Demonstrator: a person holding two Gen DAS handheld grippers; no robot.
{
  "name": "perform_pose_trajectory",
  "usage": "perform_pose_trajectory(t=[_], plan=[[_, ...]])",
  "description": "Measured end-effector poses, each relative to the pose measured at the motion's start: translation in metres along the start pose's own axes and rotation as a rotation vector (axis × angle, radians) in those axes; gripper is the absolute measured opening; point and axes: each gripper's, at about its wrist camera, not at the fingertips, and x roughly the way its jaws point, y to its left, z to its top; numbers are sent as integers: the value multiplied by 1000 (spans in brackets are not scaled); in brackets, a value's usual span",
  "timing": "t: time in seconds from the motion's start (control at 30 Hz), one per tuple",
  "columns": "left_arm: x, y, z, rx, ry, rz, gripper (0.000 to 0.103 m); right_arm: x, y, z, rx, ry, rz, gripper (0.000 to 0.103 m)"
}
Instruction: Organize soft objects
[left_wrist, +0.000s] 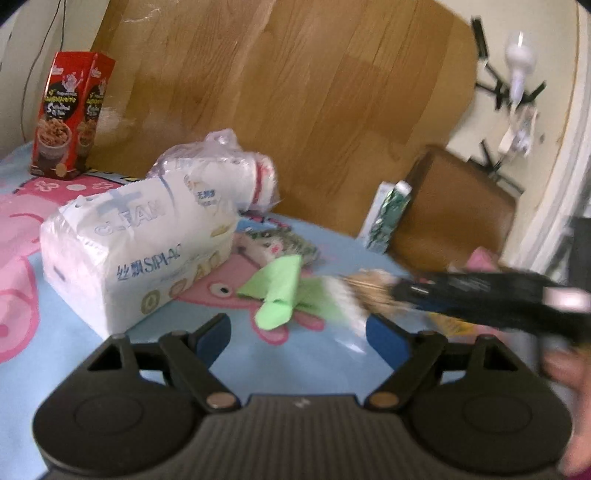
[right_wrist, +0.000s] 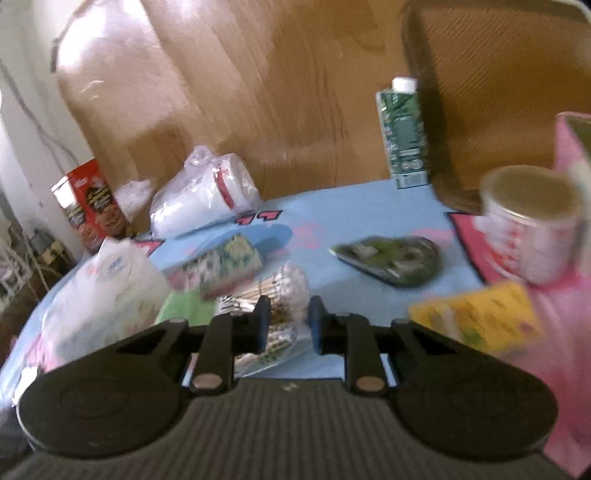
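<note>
The left hand-held gripper (left_wrist: 297, 334) is hovering with its blue-padded fingers spread wide and nothing between them, just above the blue and pink cartoon cloth (left_wrist: 325, 354) covering the bench. Ahead of it a green folded cloth (left_wrist: 279, 291) is lying on the bench, and to the left a white tissue pack (left_wrist: 136, 247) is sitting with a clear bag of white rolls (left_wrist: 229, 173) behind it.

The right hand-held gripper (right_wrist: 289, 325) is reaching in from the side in the left wrist view (left_wrist: 480, 295). Its fingers are standing narrowly apart around a clear bag of cotton swabs (right_wrist: 275, 295); blur is making it impossible to tell whether the pads are actually pressing on the bag. The bag is lying just beside the green cloth and a small patterned tissue packet (right_wrist: 225, 266).

Farther out on the bench a dark green flat packet (right_wrist: 391, 260), a yellow packet (right_wrist: 476, 317), a round tin (right_wrist: 528, 225) and a green carton (right_wrist: 404, 136) are resting, with a red snack box (left_wrist: 70, 114) standing at the far left. A wooden board (left_wrist: 295, 92) is leaning behind the bench against a pale wall.
</note>
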Motion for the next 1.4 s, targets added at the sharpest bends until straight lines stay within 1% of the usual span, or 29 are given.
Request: perform_pose_trajectory(t=[0.07,0.13,0.17,0.2,0.23,0.27,0.3,0.33,0.37,0.43,0.47,0.5,0.53,0.57,0.6,0.77,1.13,1.4], plan=[[5,-5,0,20,30,41,83,-24,-7,-16,-9,-29,4,24],[9,-7,0,36,58,70,83,-47,-14,-34,-13,-55,28,24],[11,-8,-1,40,68,80,83,-52,-17,-40,-22,-65,38,25],[13,-9,-1,42,82,91,83,-56,-19,-49,-34,-74,43,29],[15,-9,-1,43,92,100,83,-57,-22,-55,-38,-72,39,30],[15,-10,-1,47,96,109,83,-60,-24,-56,-18,-77,51,31],[16,-11,-2,56,98,119,85,-63,-24,-55,-19,-100,66,43],[16,-14,-2,69,101,135,85,-63,-23,-56,-21,-115,60,49],[17,-16,-3,80,103,147,85,-62,-21,-57,-34,-120,52,53],[16,-20,-4,99,101,167,86,-61,-14,-58,-80,-132,59,56],[16,-20,-4,103,100,173,87,-62,-10,-60,-111,-143,56,59],[16,-20,-4,102,100,176,89,-64,-5,-62,-150,-156,50,64],[17,-19,-3,99,101,178,90,-65,-2,-63,-177,-164,52,68],[17,-19,-3,95,104,178,90,-66,0,-64,-196,-173,57,74],[17,-18,-3,92,106,178,90,-67,0,-64,-202,-179,61,77],[18,-19,-3,101,109,182,91,-67,-10,-61,-155,-186,67,78],[19,-18,-2,96,112,171,97,-70,-6,-66,-163,-194,64,82],[18,-18,-3,94,112,171,98,-70,-6,-66,-162,-194,63,84]])
